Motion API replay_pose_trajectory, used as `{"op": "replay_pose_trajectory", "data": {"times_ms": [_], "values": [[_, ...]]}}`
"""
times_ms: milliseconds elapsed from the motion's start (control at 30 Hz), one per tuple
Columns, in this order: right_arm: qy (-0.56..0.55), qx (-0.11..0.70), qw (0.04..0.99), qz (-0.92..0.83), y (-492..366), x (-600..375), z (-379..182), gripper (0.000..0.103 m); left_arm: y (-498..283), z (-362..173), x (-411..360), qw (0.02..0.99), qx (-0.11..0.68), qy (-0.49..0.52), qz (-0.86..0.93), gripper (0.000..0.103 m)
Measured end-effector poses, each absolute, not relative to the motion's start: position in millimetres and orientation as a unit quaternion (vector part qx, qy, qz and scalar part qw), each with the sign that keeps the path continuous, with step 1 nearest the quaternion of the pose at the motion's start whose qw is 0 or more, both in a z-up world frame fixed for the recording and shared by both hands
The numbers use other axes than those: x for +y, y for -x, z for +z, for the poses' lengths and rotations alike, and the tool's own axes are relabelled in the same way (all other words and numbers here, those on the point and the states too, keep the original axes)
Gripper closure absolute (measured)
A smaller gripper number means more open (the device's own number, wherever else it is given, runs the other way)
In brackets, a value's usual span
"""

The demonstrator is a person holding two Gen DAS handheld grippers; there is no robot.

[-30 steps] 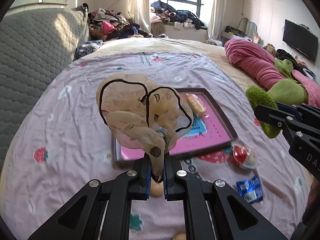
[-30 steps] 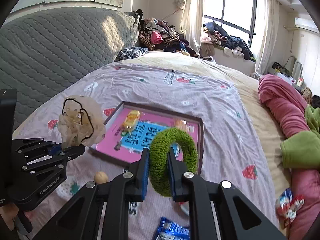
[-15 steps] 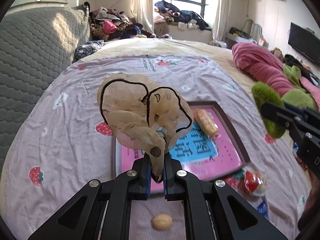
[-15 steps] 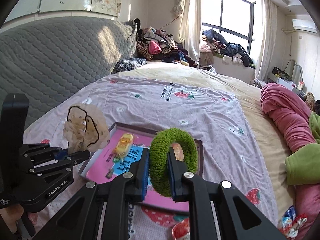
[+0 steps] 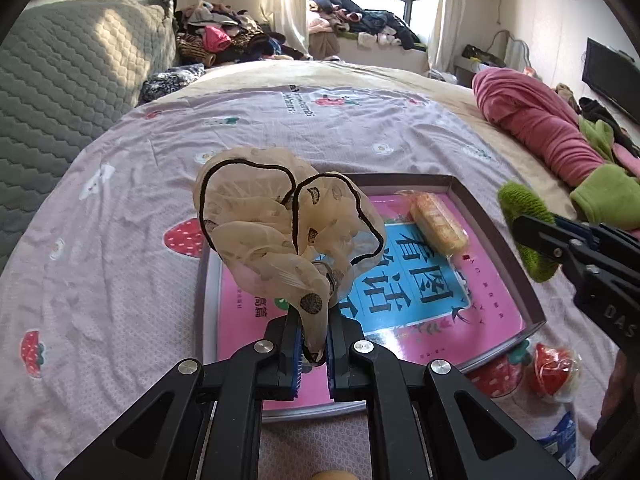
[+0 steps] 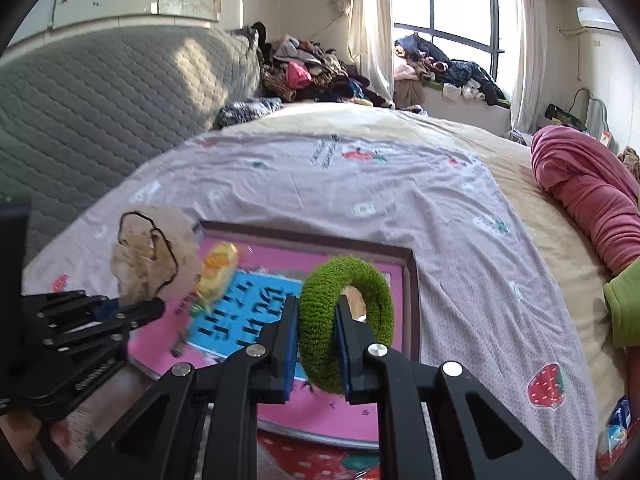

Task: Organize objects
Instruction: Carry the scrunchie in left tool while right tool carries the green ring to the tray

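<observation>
Sheer beige fabric with a black edge, the beige scrunchie [image 5: 288, 236], is pinched by its lower fold in the left hand-held gripper [image 5: 314, 344], whose jaws are clenched on it, and it hangs above the near left part of the tray [image 5: 500, 248] on the bed [image 5: 120, 264]. The green scrunchie [image 6: 346, 320], thick and fuzzy, is squeezed at its near side in the right hand-held gripper [image 6: 316, 340], above the tray's right part. Both look very light and soft, so I judge they will flop and may cling to the pads; the rim is the good place to hold. The beige one hides some of the tray, and the right wrist view is blurred around the snack packet [image 5: 438, 222].
</observation>
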State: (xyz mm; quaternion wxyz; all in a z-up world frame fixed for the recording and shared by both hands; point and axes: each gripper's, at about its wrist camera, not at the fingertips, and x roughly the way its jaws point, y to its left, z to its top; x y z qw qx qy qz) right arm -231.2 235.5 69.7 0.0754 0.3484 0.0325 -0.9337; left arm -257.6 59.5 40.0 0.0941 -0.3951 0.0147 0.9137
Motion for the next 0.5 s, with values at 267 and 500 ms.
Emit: {"op": "replay_pose_trajectory", "data": {"times_ms": [267,500], "values": [[-0.372,0.069,0.054,-0.924,235.3,232.5,45.6,0.086,265.6,16.0,62.0,0.094,0.026,0.418,0.903,0.094],[-0.393,0.100,0.046,-0.913,239.8,223.8,32.6,0.086,269.1,3.0,60.0,0.098,0.022,0.436,0.895,0.094]]}}
